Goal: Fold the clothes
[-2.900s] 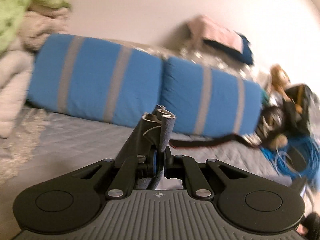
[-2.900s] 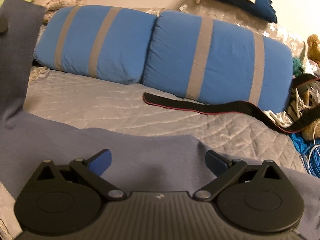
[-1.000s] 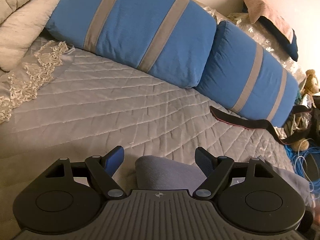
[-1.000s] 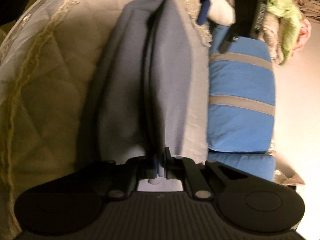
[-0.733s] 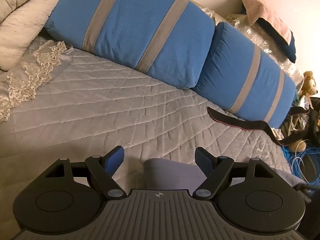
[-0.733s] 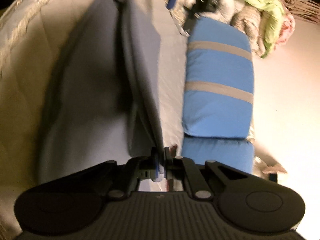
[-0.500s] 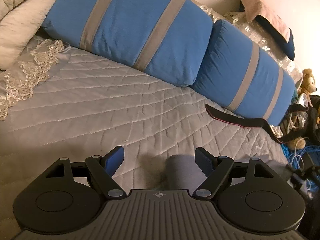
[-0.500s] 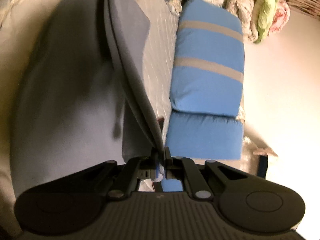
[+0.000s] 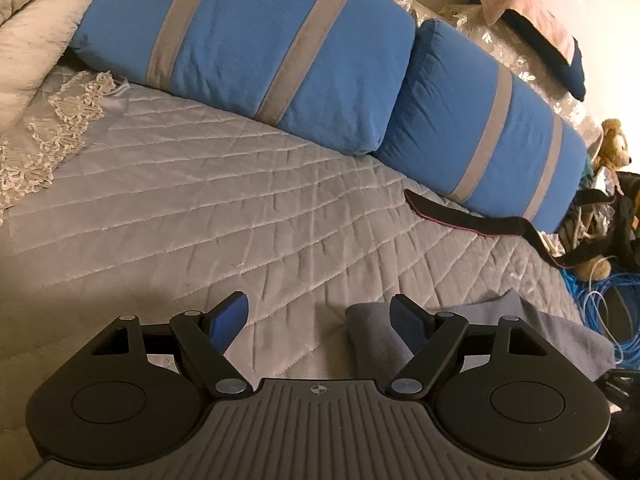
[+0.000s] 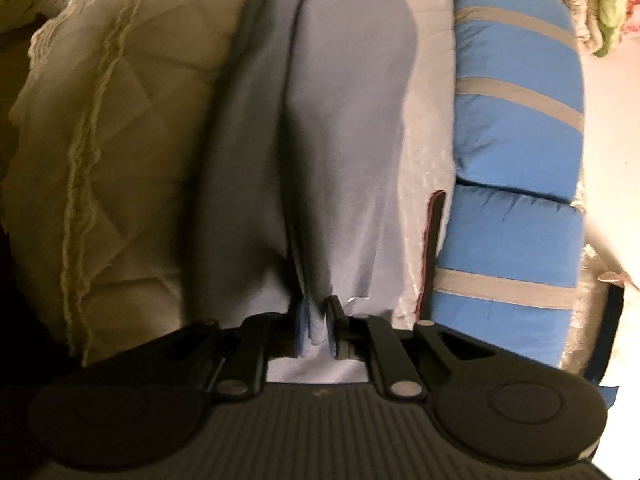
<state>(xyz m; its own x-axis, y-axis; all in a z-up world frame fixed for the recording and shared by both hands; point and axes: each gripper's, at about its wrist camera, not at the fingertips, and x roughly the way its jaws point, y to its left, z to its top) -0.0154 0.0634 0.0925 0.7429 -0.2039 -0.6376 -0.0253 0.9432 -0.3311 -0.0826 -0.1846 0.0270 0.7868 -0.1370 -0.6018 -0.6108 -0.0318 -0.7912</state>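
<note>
While my right gripper (image 10: 318, 330) pinches an edge of the grey garment (image 10: 320, 128), the cloth stretches away ahead of its jaws over the quilted bedspread (image 10: 132, 152). My left gripper (image 9: 318, 326) has its jaws spread wide, holding nothing; a fold of the same garment (image 9: 370, 334) lies just beside its right finger (image 9: 408, 326). Two blue pillows (image 9: 280, 48) lie far ahead.

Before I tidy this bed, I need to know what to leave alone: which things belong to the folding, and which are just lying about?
Folding:
- grey garment
- right tool, shut on it
- left tool, open

Lying about:
- blue striped pillows
- black strap
- teddy bear
- blue cable
</note>
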